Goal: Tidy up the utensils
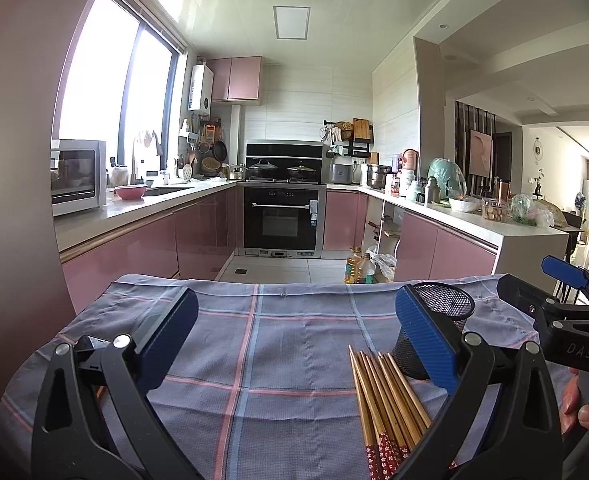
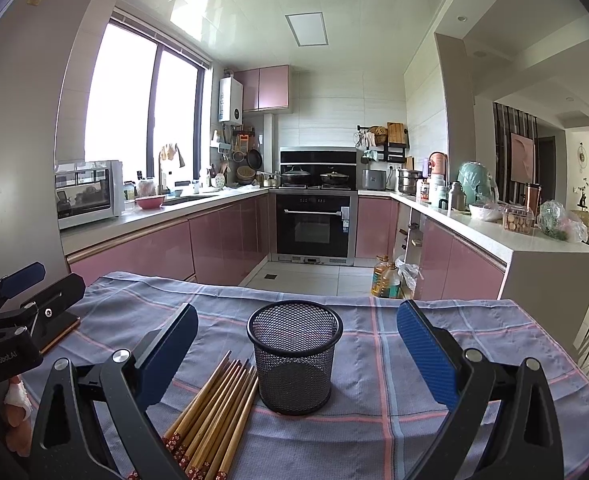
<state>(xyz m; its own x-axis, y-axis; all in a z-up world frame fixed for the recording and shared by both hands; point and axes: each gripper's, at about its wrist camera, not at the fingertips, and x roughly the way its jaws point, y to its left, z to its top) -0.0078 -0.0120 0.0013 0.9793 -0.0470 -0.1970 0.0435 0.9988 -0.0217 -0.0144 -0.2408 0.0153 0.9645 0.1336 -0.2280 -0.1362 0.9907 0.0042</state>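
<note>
Both the left gripper (image 1: 294, 336) and the right gripper (image 2: 296, 338) hung wide open, holding nothing. The chopsticks (image 2: 210, 412) lay bundled on the desk (image 2: 414, 360), lengthwise toward the jaws, touching the mesh cup (image 2: 294, 356) on its left, nearer the right gripper.

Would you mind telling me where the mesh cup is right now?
The mesh cup stands upright on the checked cloth, centred in the right wrist view between the open right tongs, with the chopsticks lying just to its left.

Black clamp frames, blue-padded jaws
</note>
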